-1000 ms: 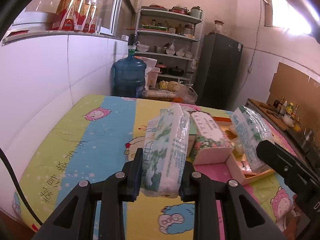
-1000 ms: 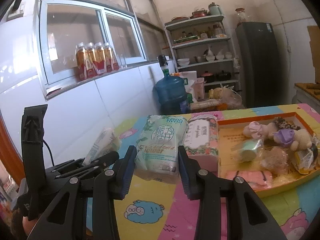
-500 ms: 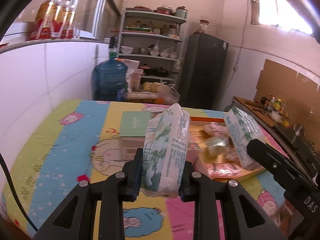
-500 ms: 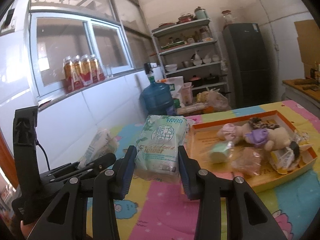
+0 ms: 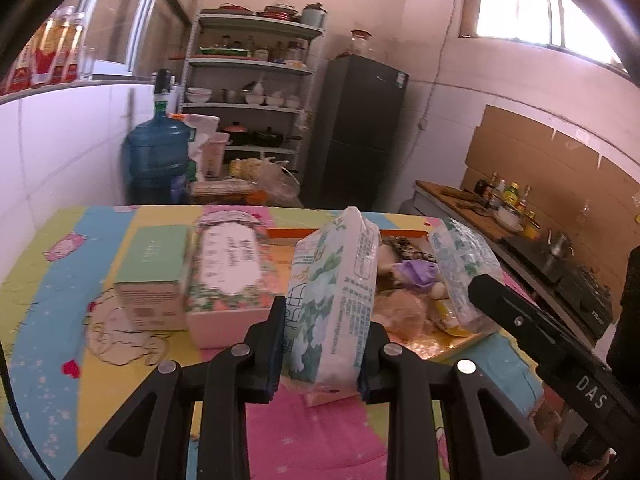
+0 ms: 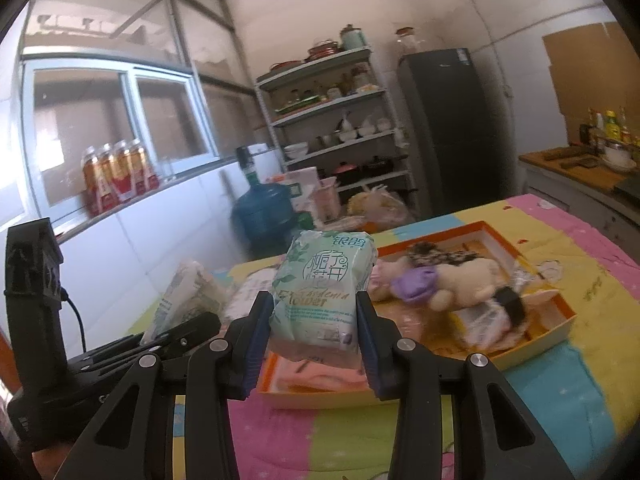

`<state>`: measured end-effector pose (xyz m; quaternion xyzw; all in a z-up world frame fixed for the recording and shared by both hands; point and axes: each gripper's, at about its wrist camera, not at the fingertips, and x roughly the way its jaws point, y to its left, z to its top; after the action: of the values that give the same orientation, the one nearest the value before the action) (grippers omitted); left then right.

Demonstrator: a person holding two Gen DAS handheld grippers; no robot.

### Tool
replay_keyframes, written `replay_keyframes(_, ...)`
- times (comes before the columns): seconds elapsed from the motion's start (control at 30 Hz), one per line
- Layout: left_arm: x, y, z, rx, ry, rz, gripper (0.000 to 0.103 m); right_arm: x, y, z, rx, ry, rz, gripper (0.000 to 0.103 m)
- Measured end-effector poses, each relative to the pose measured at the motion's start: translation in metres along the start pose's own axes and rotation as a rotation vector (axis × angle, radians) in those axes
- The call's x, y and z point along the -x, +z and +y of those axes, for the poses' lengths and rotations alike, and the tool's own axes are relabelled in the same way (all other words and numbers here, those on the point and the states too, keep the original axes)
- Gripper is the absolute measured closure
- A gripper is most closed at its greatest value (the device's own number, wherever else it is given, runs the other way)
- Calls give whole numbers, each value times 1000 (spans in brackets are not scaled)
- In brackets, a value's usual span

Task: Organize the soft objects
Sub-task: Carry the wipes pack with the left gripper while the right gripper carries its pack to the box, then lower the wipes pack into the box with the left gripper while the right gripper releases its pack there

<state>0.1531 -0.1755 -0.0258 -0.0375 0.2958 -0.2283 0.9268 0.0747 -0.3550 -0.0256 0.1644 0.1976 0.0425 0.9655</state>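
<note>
Each hand-held gripper clamps a tissue pack: left gripper [image 5: 322, 350] a leaf-printed pack [image 5: 334, 304], right gripper [image 6: 316, 338] a green pack [image 6: 324, 292], both above the orange tray [image 6: 560, 312] near the table's middle; neither pack is placed yet

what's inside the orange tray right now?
In the orange tray: a beige plush toy with a purple piece, a dark patterned item, crinkly wrapped packets. The held tissue pack hides the tray's near-left part.
</note>
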Motion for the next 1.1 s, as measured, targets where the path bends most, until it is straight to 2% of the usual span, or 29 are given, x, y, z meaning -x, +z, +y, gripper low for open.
replay_keyframes(0.5,-52,-2,-52,-31,-88,64,74,-4,5,-68,-47,-102,12,61)
replay_keyframes(0.83,-87,-3,-66,-35,-94,116,74,-18,3,-98,-78,-119,43,61)
replay_keyframes(1.1,-112,-7,-65,-29,-85,160,74,-33,4,-107,-78,-120,63,61)
